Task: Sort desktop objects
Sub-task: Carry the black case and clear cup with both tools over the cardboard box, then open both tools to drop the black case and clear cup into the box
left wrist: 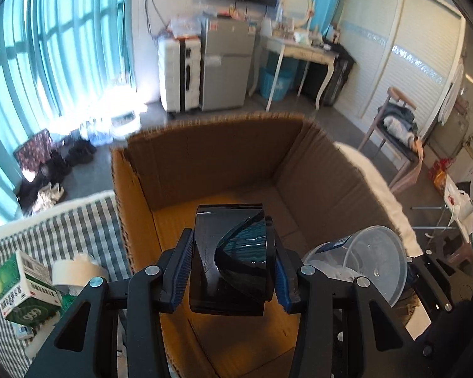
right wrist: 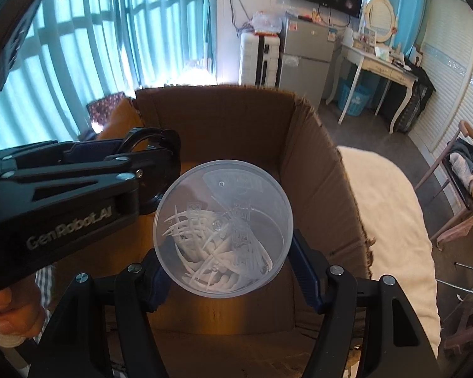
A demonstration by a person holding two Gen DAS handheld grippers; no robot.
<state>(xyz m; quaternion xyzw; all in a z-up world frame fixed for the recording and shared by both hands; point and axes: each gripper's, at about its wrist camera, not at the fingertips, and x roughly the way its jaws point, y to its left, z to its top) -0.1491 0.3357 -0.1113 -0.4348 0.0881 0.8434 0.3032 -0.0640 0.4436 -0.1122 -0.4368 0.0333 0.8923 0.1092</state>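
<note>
My left gripper [left wrist: 233,264] is shut on a glossy black box [left wrist: 230,258] and holds it above the inside of an open cardboard box [left wrist: 204,157]. My right gripper [right wrist: 227,261] is shut on a clear plastic tub [right wrist: 223,226] filled with white floss picks, held over the same cardboard box [right wrist: 318,189]. The tub also shows in the left wrist view [left wrist: 365,258], to the right of the black box. The left gripper shows in the right wrist view [right wrist: 160,157], to the left of the tub.
A green and white medicine box [left wrist: 22,286] and a white paper roll [left wrist: 75,271] lie on the checked cloth [left wrist: 63,226] left of the cardboard box. A white blanket [right wrist: 390,208] lies to its right. A chair [left wrist: 397,129] stands beyond.
</note>
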